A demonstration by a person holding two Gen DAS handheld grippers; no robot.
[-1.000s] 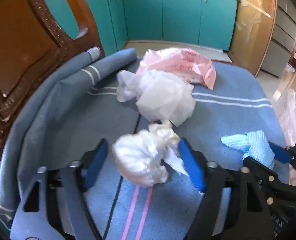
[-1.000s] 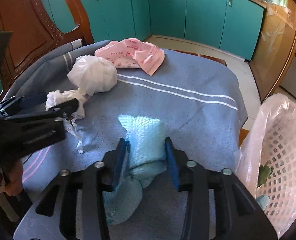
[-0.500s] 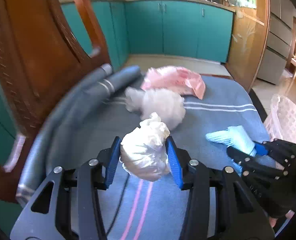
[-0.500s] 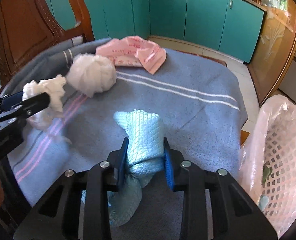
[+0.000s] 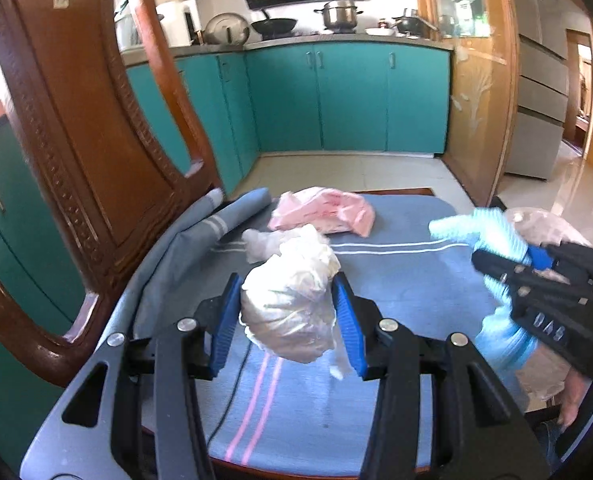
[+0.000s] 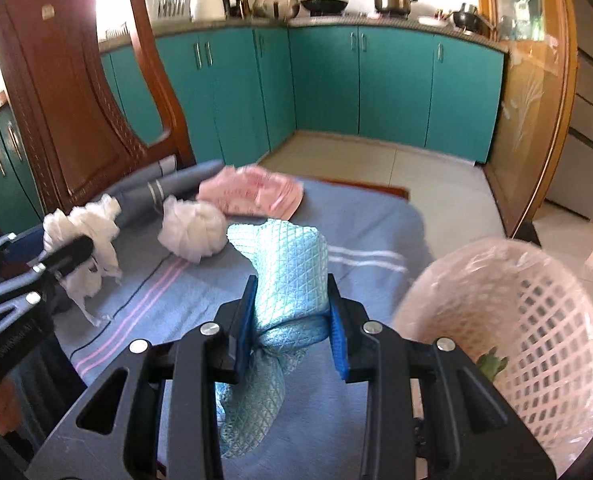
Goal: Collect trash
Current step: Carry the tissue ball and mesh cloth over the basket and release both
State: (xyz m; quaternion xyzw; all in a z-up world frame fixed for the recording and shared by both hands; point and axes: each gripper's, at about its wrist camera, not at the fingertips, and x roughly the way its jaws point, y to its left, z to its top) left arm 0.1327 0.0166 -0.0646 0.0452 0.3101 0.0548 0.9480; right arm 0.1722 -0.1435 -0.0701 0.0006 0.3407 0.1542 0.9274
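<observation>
Left tool (image 5: 287,314) is clamped on a crumpled white bag (image 5: 292,304), right tool (image 6: 291,318) on a light blue cloth (image 6: 286,276), both held clear above the blue-covered surface (image 6: 376,240). Beyond its right edge stands a pink basket (image 6: 536,320).

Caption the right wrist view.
Right gripper clamps a light blue cloth above the table, beside the lined pink basket.
</observation>
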